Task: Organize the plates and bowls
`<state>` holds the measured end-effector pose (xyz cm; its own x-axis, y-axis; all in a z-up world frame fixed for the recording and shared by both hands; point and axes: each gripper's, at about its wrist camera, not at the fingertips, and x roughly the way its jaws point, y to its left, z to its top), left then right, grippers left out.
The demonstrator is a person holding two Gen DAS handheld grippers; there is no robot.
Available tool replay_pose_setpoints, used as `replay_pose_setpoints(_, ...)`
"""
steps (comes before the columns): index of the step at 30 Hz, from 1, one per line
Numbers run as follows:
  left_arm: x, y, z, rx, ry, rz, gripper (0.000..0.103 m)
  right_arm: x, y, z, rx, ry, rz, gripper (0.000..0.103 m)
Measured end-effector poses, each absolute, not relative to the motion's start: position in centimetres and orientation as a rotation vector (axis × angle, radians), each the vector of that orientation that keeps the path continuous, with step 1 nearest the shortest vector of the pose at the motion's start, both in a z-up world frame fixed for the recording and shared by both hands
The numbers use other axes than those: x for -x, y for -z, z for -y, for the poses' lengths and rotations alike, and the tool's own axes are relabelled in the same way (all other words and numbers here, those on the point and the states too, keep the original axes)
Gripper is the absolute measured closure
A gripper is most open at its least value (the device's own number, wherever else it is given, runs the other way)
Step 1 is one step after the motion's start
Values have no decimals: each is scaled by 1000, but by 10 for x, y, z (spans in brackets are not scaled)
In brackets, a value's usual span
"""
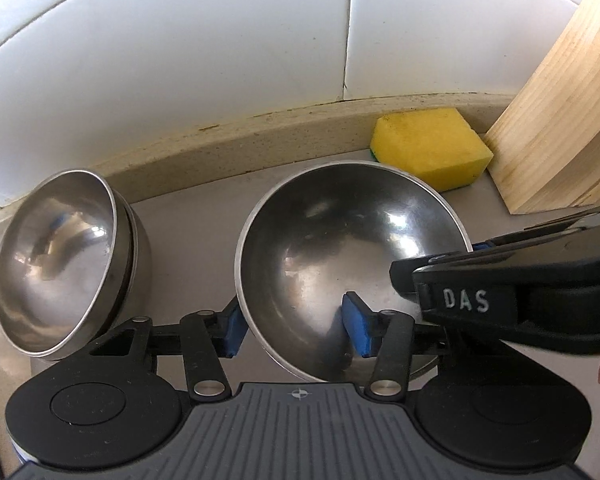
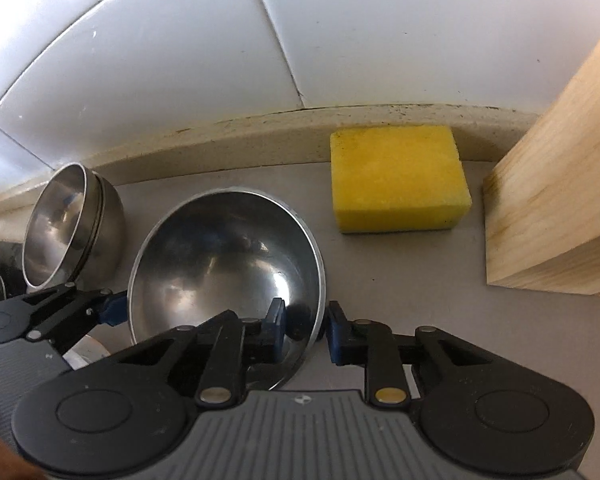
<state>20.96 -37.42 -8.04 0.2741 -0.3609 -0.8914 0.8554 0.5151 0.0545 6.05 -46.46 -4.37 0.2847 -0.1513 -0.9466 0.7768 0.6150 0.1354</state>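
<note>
A steel bowl [image 1: 352, 264] lies tilted on the grey counter, also in the right wrist view [image 2: 224, 264]. My left gripper [image 1: 296, 324] straddles its left rim, one blue pad outside, one inside, with a wide gap. My right gripper [image 2: 304, 330] straddles its right rim, pads close on either side of the wall. A second steel bowl [image 1: 56, 256], nested in another, leans tilted at the left [image 2: 60, 220]. The right gripper's body [image 1: 520, 292] crosses the left wrist view.
A yellow sponge [image 2: 396, 180] lies by the counter's raised back edge [image 2: 220, 136], under white wall tiles. A pale wooden block [image 2: 560, 200] stands at the right, also in the left wrist view [image 1: 560, 120].
</note>
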Motion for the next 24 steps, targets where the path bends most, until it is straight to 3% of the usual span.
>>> replay_pose_setpoints(4, -209, 79, 372, -609, 880, -971, 58, -57, 44, 464, -686, 688, -1109, 102)
replay_pose_setpoints(24, -197, 59, 366, -609, 904, -926, 58, -62, 38, 460, -676, 714, -1098, 102)
